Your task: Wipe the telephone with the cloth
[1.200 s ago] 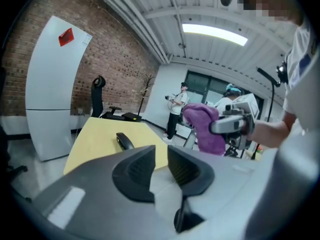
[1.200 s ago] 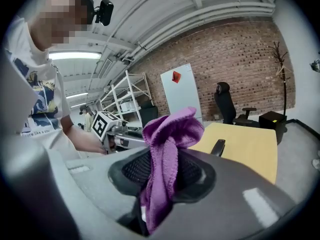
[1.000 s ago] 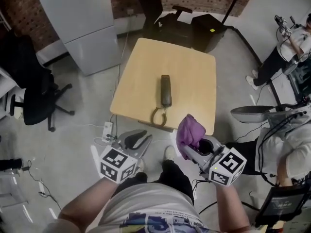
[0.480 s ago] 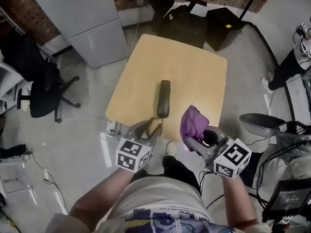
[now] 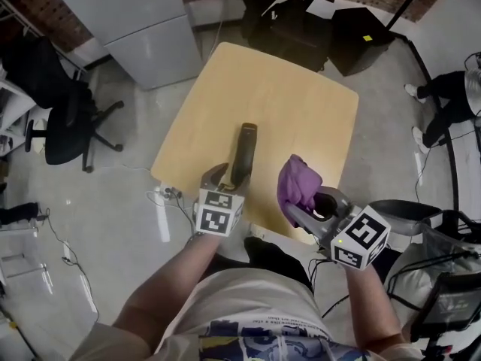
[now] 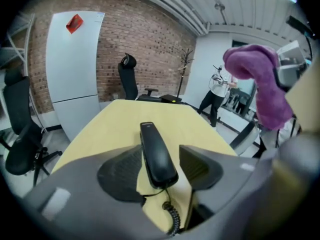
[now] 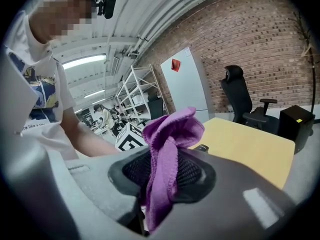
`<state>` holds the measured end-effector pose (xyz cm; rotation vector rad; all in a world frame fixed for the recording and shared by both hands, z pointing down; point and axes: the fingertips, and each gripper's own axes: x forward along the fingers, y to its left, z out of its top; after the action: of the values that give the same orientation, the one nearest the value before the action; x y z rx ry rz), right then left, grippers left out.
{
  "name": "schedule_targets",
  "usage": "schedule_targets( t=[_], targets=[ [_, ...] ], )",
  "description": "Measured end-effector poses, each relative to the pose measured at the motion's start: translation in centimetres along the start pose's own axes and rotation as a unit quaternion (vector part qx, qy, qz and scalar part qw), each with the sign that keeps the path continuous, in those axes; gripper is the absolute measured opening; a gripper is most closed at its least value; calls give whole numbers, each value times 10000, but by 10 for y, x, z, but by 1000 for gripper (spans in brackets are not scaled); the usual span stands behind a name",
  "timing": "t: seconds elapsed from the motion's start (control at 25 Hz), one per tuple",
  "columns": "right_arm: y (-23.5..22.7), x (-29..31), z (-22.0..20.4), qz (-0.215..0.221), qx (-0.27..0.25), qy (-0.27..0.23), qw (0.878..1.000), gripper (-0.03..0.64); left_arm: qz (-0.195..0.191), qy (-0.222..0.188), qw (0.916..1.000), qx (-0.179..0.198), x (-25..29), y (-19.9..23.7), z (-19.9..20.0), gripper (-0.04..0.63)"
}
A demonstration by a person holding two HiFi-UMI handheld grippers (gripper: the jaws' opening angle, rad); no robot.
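Observation:
A black telephone handset point(image 5: 242, 150) lies lengthwise on the wooden table point(image 5: 285, 104), near its front edge. My left gripper point(image 5: 230, 176) straddles the handset's near end point(image 6: 157, 154). Its jaws are opening, with the handset between the pads; a gap shows at the right pad point(image 6: 202, 166). The coiled cord point(image 6: 172, 220) trails off the near end towards me. To the right, my right gripper point(image 5: 307, 210) is shut on a bunched purple cloth point(image 5: 297, 183), held above the table's front right part. In the right gripper view the cloth point(image 7: 170, 134) sticks up from between the pads.
A grey cabinet point(image 5: 143, 21) stands at the table's far left, with a black office chair point(image 5: 60, 119) beside it. Another black chair point(image 5: 289, 17) and a black box point(image 5: 361, 40) sit behind the table. A power strip point(image 5: 169, 194) lies on the floor. A person's legs point(image 5: 443, 100) show at the right.
My left gripper has come forward from below the table edge onto the handset's near end, and its jaws have spread. The right gripper keeps the cloth in about the same place.

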<state>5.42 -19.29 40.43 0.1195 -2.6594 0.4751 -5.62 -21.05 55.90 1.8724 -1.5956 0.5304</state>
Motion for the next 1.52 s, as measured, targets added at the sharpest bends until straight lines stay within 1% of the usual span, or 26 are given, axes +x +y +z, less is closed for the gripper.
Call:
schedule_targets(
  t=[0.12,0.24,0.44,0.6,0.76,0.92,1.08,1.2,1.36,1.52],
  targets=[
    [-11,-1,-3,75,42,64,9999,107,192,76,9998,-64,17,5,2,255],
    [-22,-3,-7,110,73,145,9998,107,412,128,9990,-97,36,10,0,268],
    [-37,-7,-11,184,79,244,9995,107,664,245,9974,-97,66,13,-4,276],
    [-41,-8,-13,177,131,272,9994,107,830,332,9960,56,77,16,-7,278],
    [-45,-12,-15,169,181,282,9993,107,961,357,9947,38,86,19,-11,275],
    [-52,-15,-15,123,189,307,9993,107,1005,353,9943,-92,89,20,-12,266],
    [-54,-16,-16,110,173,305,9993,107,1033,296,9941,-141,87,22,-12,256],
    [-54,-13,-13,103,168,270,9994,107,970,251,9948,-178,83,24,-11,256],
    [-53,-8,-8,87,123,211,9997,107,846,170,9962,-114,74,25,-6,255],
    [-49,-6,1,85,23,143,9999,107,735,-13,9973,-63,56,21,1,255]
  ],
)
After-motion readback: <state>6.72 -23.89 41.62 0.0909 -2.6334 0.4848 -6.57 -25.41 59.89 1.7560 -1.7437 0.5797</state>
